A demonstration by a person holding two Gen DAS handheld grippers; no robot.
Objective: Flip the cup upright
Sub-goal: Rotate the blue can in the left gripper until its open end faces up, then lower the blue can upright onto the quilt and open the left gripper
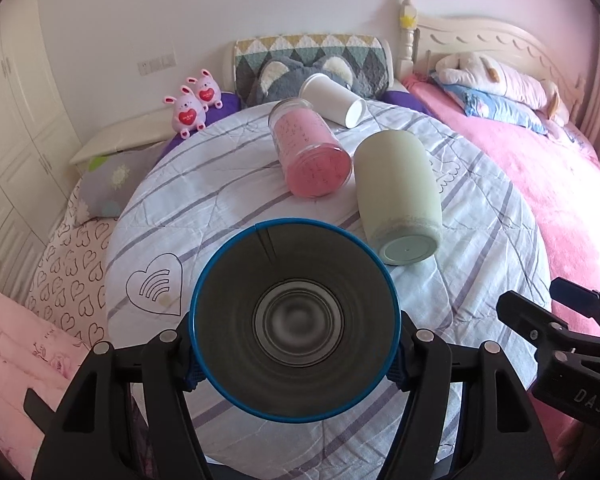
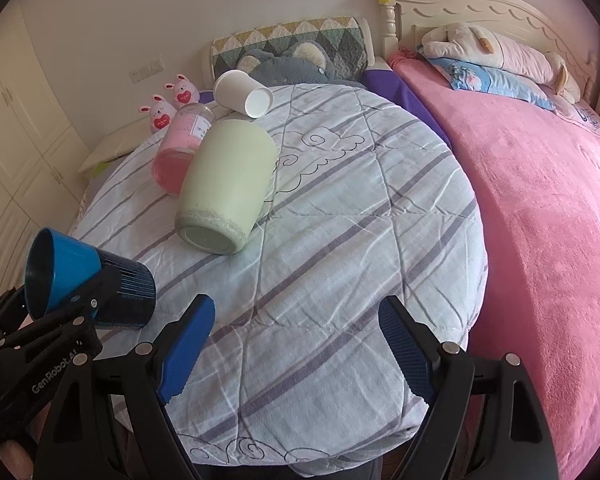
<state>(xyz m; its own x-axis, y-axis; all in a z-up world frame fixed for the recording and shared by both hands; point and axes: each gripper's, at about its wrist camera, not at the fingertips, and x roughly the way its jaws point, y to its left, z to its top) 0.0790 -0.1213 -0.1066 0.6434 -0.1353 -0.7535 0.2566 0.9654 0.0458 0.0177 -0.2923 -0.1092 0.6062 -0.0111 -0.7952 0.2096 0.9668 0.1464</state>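
Observation:
My left gripper (image 1: 296,364) is shut on a blue cup (image 1: 296,320) with a grey inside. The cup is tilted with its mouth toward the left wrist camera. In the right wrist view the blue cup (image 2: 88,280) is at the left, its base near the striped quilt (image 2: 340,240), with the left gripper (image 2: 80,300) around it. My right gripper (image 2: 296,344) is open and empty above the quilt's near part. A pale green cup (image 1: 396,196) (image 2: 228,184), a pink glass jar (image 1: 310,148) (image 2: 182,148) and a white paper cup (image 1: 332,100) (image 2: 242,94) lie on their sides further back.
The striped quilt (image 1: 480,240) covers a round surface beside a bed with a pink blanket (image 2: 540,200). Two pink bunny toys (image 1: 194,106), a grey plush (image 1: 300,74) and pillows sit behind. White wardrobes (image 2: 16,120) stand at the left. The right gripper (image 1: 560,340) shows at the right edge of the left wrist view.

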